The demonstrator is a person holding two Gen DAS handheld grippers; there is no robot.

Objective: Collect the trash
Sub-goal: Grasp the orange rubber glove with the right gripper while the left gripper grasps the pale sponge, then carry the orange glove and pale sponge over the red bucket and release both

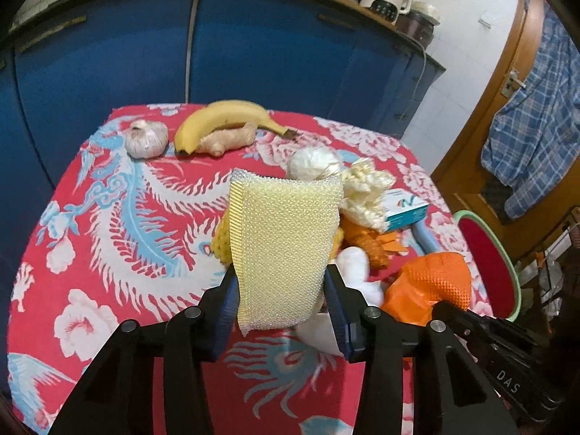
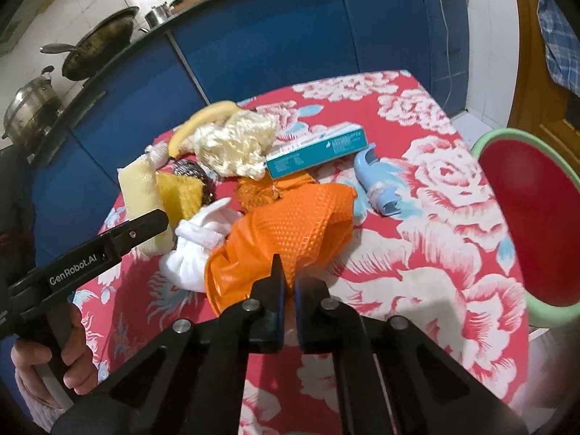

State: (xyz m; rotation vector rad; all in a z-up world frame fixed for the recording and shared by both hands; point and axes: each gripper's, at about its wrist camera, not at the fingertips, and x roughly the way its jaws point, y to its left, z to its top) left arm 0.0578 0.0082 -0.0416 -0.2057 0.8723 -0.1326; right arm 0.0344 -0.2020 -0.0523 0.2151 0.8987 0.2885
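Observation:
My left gripper (image 1: 281, 301) is shut on a pale yellow sponge cloth (image 1: 286, 246) and holds it upright above the table; the cloth also shows in the right wrist view (image 2: 139, 195). My right gripper (image 2: 288, 290) is shut on an orange textured glove (image 2: 290, 232), which also shows in the left wrist view (image 1: 431, 286). A trash pile lies on the table: crumpled cream plastic (image 2: 235, 141), a teal box (image 2: 315, 154), a white cloth (image 2: 195, 243), a yellow sponge (image 2: 183, 195), a steel scourer (image 2: 188, 170) and a blue plastic piece (image 2: 377, 181).
A banana (image 1: 224, 117), a ginger root (image 1: 228, 139) and a garlic bulb (image 1: 146, 137) lie at the table's far edge. A red basin with a green rim (image 2: 533, 224) stands off the table's right side. Blue cabinets (image 1: 253, 54) stand behind the table.

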